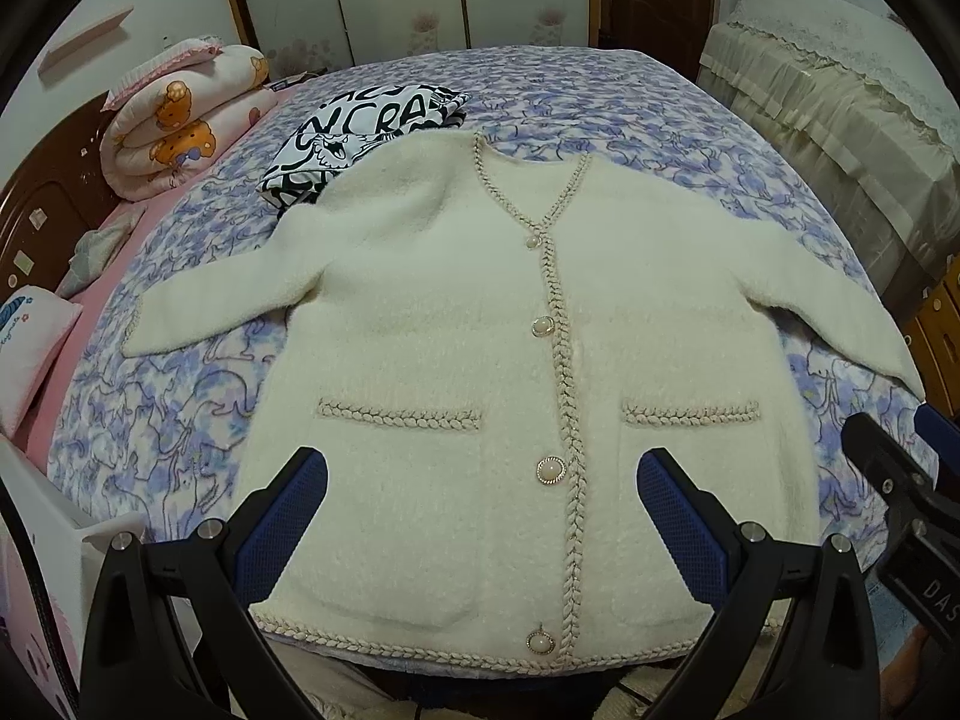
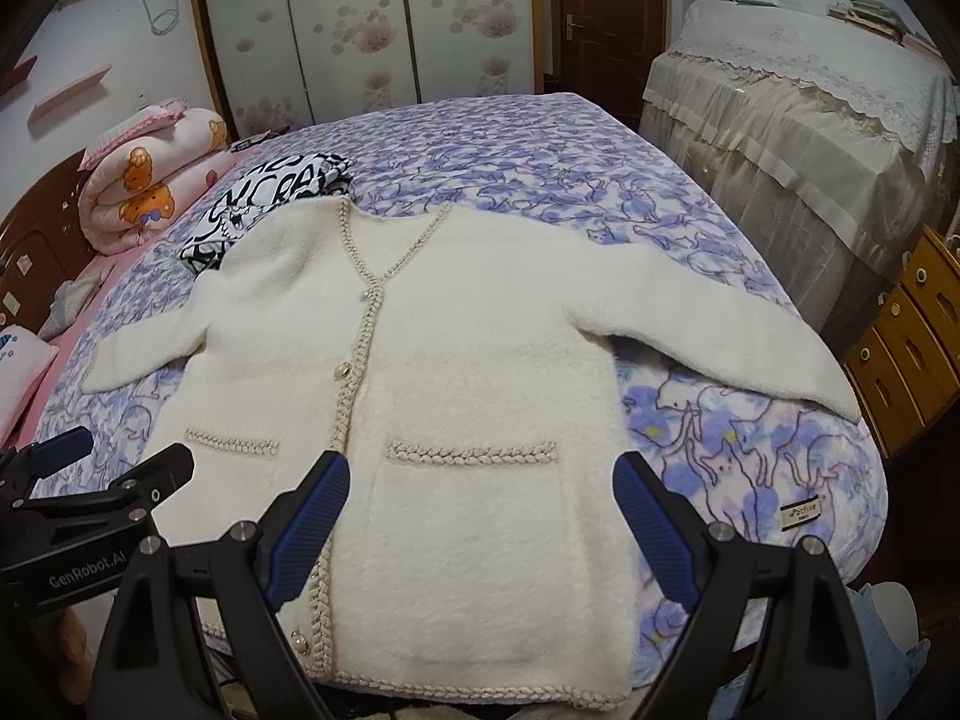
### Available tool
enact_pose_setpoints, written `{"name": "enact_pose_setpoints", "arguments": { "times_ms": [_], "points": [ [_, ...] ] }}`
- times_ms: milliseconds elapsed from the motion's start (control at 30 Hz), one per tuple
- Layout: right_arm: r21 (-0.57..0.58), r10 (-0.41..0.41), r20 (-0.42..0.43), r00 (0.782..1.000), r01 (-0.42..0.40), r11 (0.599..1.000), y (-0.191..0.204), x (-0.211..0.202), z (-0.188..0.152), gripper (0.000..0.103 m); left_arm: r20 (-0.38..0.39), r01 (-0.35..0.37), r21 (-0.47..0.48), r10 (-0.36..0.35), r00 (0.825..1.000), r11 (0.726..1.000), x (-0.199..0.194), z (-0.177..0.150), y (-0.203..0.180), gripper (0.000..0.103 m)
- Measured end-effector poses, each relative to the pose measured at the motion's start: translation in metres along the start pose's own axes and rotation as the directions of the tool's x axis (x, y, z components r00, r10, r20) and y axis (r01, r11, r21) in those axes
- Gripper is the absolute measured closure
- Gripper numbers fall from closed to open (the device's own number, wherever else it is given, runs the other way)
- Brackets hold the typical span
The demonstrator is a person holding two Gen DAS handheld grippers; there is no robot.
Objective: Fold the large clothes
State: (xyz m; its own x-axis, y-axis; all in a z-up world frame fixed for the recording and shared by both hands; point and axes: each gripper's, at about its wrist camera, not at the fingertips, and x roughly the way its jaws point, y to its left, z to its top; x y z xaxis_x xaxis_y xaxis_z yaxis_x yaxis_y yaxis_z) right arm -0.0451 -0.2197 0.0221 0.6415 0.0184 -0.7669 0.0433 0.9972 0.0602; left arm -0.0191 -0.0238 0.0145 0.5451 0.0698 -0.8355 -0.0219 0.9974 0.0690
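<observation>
Bed (image 1: 600, 96) under flat cream cardigan (image 1: 468, 300), left tool (image 1: 483, 480) and right tool (image 2: 483, 489) spread wide, empty

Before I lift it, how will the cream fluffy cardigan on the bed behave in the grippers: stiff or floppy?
Probably floppy: the cream cardigan lies flat, following the blanket, so free parts would likely sag. Its thick pile suggests some weight, and a sleeve may trail. The fuzzy surface should grip well in the left gripper and the right gripper, both open.

"GenRobot.AI" marks the left tool (image 2: 90, 480); "CRA" shows on folded black-and-white fabric (image 2: 264, 198).
</observation>
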Motion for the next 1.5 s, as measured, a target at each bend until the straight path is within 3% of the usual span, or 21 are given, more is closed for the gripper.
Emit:
{"name": "enact_pose_setpoints", "arguments": {
  "times_ms": [333,700,833,1000,1200,1333,1500],
  "points": [
    [-0.042,-0.012,0.1,0.995,0.016,0.999,-0.013,-0.016,0.024,0.013,0.068,-0.021,0.05,0.018,0.998,0.999,-0.007,0.029,-0.019,0.001],
    [0.035,-0.093,0.269,0.959,0.086,0.996,-0.066,-0.036,0.061,0.013,0.165,0.015,0.125,-0.035,0.986,0.992,-0.026,0.083,-0.063,0.001],
    [0.055,-0.075,0.306,0.949,0.061,0.997,-0.089,-0.033,0.065,0.013,0.224,0.009,0.172,-0.048,0.973,0.985,-0.03,0.102,-0.091,0.001],
    [0.069,-0.13,0.296,0.946,0.114,0.991,-0.121,-0.009,0.067,0.013,0.28,-0.016,0.219,-0.047,0.959,0.976,-0.026,0.128,-0.135,0.001],
    [0.188,-0.067,0.236,0.969,0.023,0.982,-0.181,0.021,0.056,0.013,0.234,0.028,0.274,-0.095,0.968,0.961,0.008,0.15,-0.188,0.001],
    [0.34,-0.065,0.159,0.985,0.007,0.94,-0.232,0.053,0.037,0.013,0.196,0.051,0.312,-0.117,0.974,0.949,0.036,0.15,-0.218,0.001],
    [0.521,-0.063,0.055,0.997,0.025,0.853,-0.289,0.098,0.005,0.013,0.17,0.052,0.379,-0.124,0.978,0.924,0.07,0.145,-0.253,0.001]
  ]
}}
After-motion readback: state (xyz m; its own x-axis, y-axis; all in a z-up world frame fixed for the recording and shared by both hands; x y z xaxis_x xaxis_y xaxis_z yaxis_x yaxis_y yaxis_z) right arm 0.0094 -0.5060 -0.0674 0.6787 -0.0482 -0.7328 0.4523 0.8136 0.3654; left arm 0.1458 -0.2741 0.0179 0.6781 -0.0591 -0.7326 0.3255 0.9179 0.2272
